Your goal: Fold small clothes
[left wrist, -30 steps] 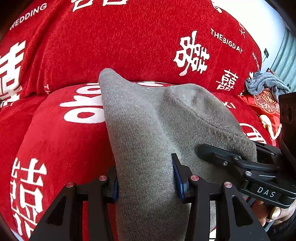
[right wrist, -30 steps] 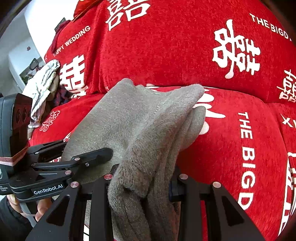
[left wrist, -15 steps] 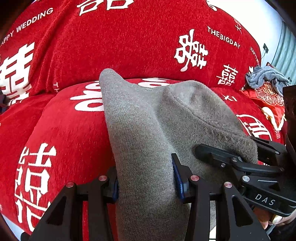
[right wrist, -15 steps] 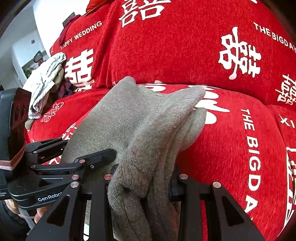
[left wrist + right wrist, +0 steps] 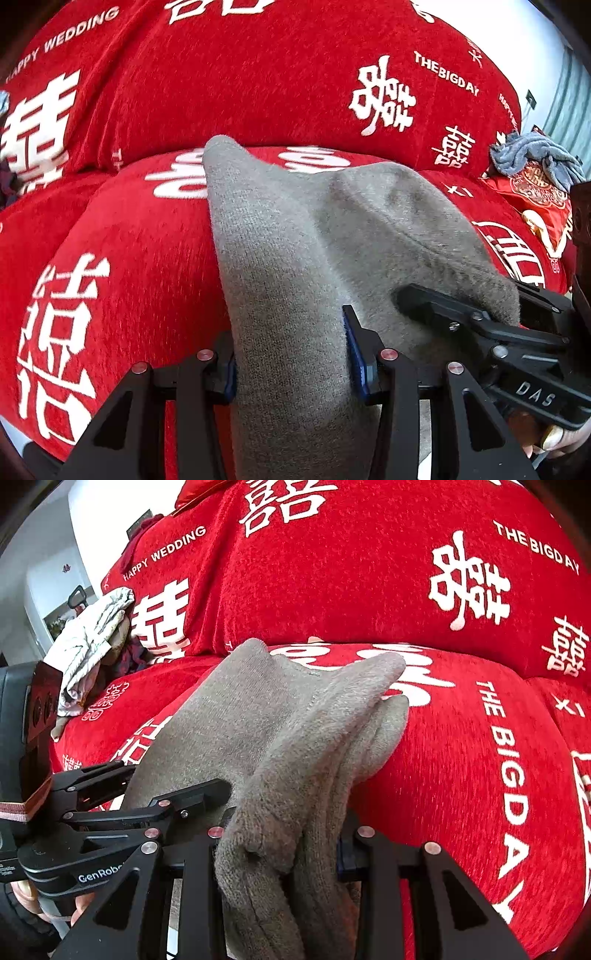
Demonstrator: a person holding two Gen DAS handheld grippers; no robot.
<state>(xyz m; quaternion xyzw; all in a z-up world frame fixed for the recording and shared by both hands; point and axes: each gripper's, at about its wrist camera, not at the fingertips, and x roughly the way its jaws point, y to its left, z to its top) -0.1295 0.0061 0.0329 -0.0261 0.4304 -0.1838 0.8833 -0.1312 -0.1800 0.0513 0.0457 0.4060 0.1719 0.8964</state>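
- Grey knit garment: clamped in left gripper and right gripper, both part-closed on cloth
- Above red sofa cover: lower level, edges aligned

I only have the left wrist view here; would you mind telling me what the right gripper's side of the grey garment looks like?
Observer: The right gripper is shut on the grey garment where it bunches into several thick layers.
Operator: Thank you. Does anything lie to the left of the sofa seat, beyond my frame?
Observer: Yes, a crumpled white cloth sits at the sofa's far left end.
Operator: And does the left gripper show from there?
Observer: It does; the left gripper grips the garment's flatter edge, beside the right one.
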